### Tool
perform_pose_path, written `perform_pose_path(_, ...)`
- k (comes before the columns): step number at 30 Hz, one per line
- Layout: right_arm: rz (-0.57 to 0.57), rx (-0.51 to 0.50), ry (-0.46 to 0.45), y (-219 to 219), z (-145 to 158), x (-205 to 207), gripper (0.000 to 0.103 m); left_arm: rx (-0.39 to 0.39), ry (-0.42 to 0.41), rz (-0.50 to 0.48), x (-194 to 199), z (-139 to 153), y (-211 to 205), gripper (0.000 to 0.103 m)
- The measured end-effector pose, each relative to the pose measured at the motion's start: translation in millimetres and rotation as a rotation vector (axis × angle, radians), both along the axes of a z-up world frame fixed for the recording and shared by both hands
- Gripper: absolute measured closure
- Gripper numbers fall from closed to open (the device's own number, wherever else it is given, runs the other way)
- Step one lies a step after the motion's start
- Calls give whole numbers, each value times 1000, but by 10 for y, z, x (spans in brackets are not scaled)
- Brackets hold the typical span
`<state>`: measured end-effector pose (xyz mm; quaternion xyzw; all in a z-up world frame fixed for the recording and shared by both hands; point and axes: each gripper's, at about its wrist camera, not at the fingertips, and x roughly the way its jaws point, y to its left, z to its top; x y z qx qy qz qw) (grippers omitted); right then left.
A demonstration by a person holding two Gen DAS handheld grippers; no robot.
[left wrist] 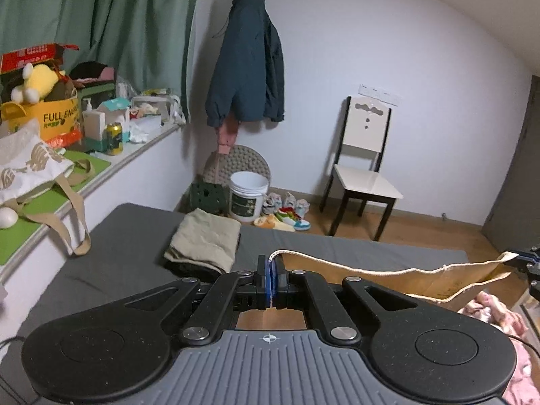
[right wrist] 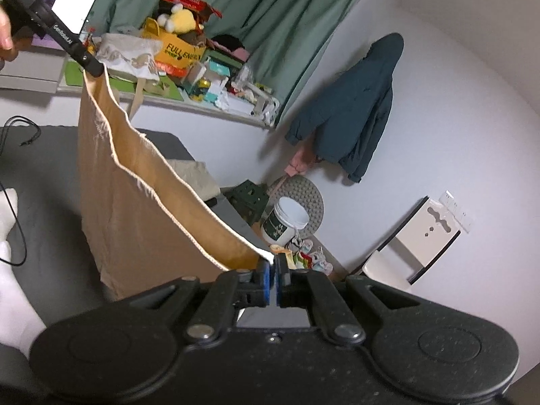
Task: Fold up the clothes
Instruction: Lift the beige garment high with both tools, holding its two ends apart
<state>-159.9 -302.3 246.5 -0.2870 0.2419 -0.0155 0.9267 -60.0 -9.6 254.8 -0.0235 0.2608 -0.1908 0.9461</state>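
My left gripper (left wrist: 271,278) has its jaws clamped on one corner of the tan cloth (left wrist: 388,278); its white-stitched edge runs off to the right of those jaws to the right gripper (left wrist: 530,263). In the right wrist view my right gripper (right wrist: 272,278) is likewise pinched shut on the other corner, and the cloth (right wrist: 135,209) hangs taut between the two, lifted above the grey bed (left wrist: 128,246). Just beyond the left jaws and a little to their left, a folded beige garment (left wrist: 206,236) lies flat on the bed. Farther ahead a white bucket (left wrist: 246,199) stands on the floor, a chair (left wrist: 364,168) to its right, and a dark jacket (left wrist: 246,64) hangs on the wall.
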Motion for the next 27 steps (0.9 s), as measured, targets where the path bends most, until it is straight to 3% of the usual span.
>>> perform_pose_path(8, -27, 20, -14, -150, 179, 187, 100, -15, -41, 9, 19, 251, -103, 103)
perform_pose_path(20, -201, 55, -5, -727, -51, 1362, 100, 119, -43, 82, 1168, 73, -955, 103)
perform_pose_path(27, -317, 34, -117, -1090, 178, 1686, 100, 27, -125, 130, 1720, 224, -1400, 103)
